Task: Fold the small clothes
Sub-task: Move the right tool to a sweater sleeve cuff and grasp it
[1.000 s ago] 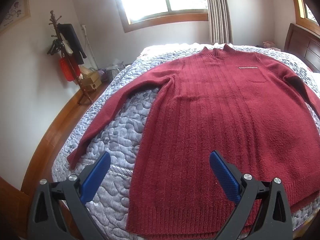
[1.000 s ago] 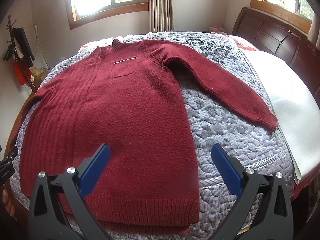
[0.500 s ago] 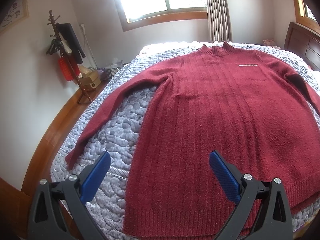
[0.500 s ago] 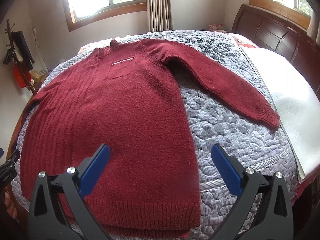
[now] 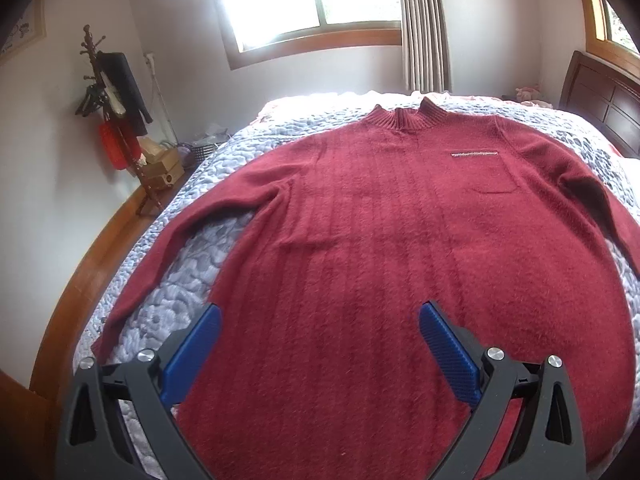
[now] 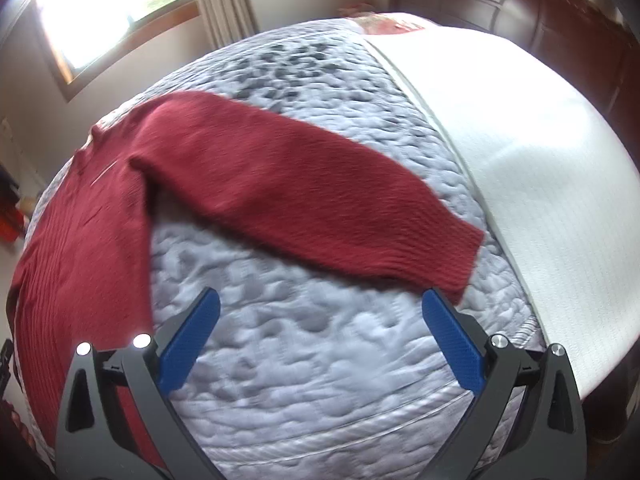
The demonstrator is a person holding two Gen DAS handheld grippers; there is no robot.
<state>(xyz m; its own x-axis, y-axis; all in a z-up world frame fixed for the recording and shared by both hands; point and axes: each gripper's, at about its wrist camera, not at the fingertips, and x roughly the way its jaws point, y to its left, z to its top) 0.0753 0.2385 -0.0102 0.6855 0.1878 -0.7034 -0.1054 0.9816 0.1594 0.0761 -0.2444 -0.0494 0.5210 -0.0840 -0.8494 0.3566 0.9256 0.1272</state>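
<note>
Swung rightward, the right gripper (image 6: 320, 312) now gapes empty near the fuzzy ribbed red sweater's (image 5: 400, 260) cuff (image 6: 464, 256) on the quilted bedspread (image 6: 300, 360), left gripper (image 5: 318, 328) likewise spread.

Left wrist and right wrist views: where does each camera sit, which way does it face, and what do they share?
Left wrist: sits behind the open left tongs, looking up the red sweater toward the window; only its own tongs show.
Right wrist: sits behind the open right tongs, aimed at the sweater's sleeve and the white sheet; only its own tongs show.
Shared: sweater, grey quilt.
</note>
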